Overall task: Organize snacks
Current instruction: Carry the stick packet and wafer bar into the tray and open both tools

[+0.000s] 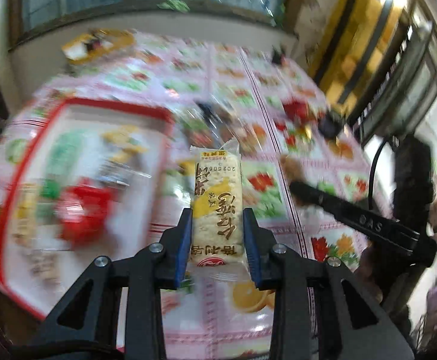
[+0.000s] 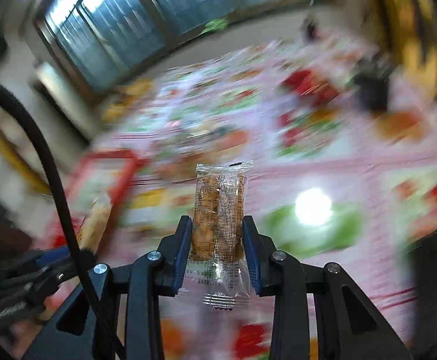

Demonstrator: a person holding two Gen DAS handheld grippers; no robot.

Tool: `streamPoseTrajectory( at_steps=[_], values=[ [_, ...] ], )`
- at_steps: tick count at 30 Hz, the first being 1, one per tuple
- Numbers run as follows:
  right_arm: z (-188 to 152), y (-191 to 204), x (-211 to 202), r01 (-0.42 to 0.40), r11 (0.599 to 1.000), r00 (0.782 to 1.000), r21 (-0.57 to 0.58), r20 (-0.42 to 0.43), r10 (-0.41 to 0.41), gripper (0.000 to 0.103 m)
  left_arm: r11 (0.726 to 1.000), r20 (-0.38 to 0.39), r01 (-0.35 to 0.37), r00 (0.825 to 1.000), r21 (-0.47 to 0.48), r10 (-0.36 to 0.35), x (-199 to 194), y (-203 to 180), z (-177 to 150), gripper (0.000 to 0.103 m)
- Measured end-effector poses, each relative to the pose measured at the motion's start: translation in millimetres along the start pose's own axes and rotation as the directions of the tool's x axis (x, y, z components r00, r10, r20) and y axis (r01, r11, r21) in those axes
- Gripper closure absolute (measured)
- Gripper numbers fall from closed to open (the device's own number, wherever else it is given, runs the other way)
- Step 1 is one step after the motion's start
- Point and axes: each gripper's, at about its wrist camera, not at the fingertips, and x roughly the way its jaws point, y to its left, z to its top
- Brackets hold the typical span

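Blue-padded grippers: two
Left gripper (image 1: 218,219): jaws clamped on one pale rice cracker packet (image 1: 217,207), held above the tablecloth (image 1: 317,237)
Right gripper (image 2: 217,225): jaws clamped on one clear-wrapped brown snack (image 2: 218,219)
Red-rimmed tray (image 1: 68,105): one, holding several blurred snacks

blur: snacks in the red-rimmed tray (image 1: 20,180) smeared beyond naming | tablecloth (image 2: 353,162) pattern streaked, far packets unreadable | hidden: lower rice cracker pack (image 1: 217,207) sides behind blue pads | cut off: both gripper bodies at bottom edge
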Motion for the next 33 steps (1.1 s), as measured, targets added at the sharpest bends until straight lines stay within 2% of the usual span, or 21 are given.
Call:
streamPoseTrajectory(
  at_steps=[1, 2, 5, 6, 8, 10, 13, 16, 25, 29, 33],
  values=[
    [1.7, 6.6, 1.8, -0.070, 0.997, 0.997, 0.018, -0.013, 0.070, 0.069, 1.000, 0.024, 0.005, 1.000, -0.028, -0.004, -16.1, 12.5, 3.5, 0.069],
    [3.5, 18.7, 1.8, -0.094, 0.996, 0.996, 0.012, -0.009, 0.094, 0.069, 0.999, 0.038, 0.002, 0.999, -0.044, 0.000, -26.0, 21.2, 6.3, 0.069],
    [6.9, 61.5, 7.6, -0.112, 0.990, 0.994, -0.087, -0.020, 0.110, 0.070, 0.992, 0.087, -0.080, 0.992, -0.102, 0.089, -55.4, 57.7, 12.5, 0.069],
    [8.3, 92.3, 18.5, -0.134, 0.982, 0.991, -0.135, -0.047, 0.129, 0.070, 0.987, 0.093, -0.108, 0.989, -0.121, 0.119, -61.0, 69.4, 14.0, 0.069],
    [8.5, 101.9, 23.1, -0.148, 0.977, 0.988, -0.152, -0.061, 0.140, 0.070, 0.976, 0.098, -0.147, 0.982, -0.161, 0.164, -65.2, 92.3, 14.8, 0.069],
    [8.4, 123.6, 38.0, -0.167, 0.968, 0.984, -0.187, -0.094, 0.152, 0.070, 0.956, 0.072, -0.188, 0.975, -0.224, 0.208, -62.2, 122.3, 15.0, 0.069],
    [12.7, 147.3, 64.5, -0.177, 0.958, 0.979, -0.224, -0.139, 0.149, 0.070, 0.940, 0.033, -0.197, 0.976, -0.279, 0.214, -49.2, 151.8, 17.0, 0.069],
    [22.6, 160.7, 86.7, -0.181, 0.952, 0.976, -0.248, -0.167, 0.142, 0.070, 0.935, 0.001, -0.203, 0.977, -0.290, 0.213, -35.4, 164.6, 21.4, 0.069],
    [39.8, 186.9, 147.3, -0.174, 0.946, 0.966, -0.274, -0.233, 0.110, 0.070, 0.950, -0.052, -0.191, 0.982, -0.247, 0.183, 7.0, 185.3, 43.8, 0.069],
    [41.0, 189.6, 168.9, -0.133, 0.938, 0.973, -0.321, -0.221, 0.063, 0.070, 0.950, -0.107, -0.190, 0.980, -0.246, 0.168, 28.2, 192.8, 51.7, 0.069],
    [40.6, 178.1, 185.1, -0.162, 0.943, 0.966, -0.292, -0.241, 0.092, 0.070, 0.954, -0.136, -0.208, 0.974, -0.213, 0.182, 39.8, 190.5, 54.5, 0.068]
  ],
)
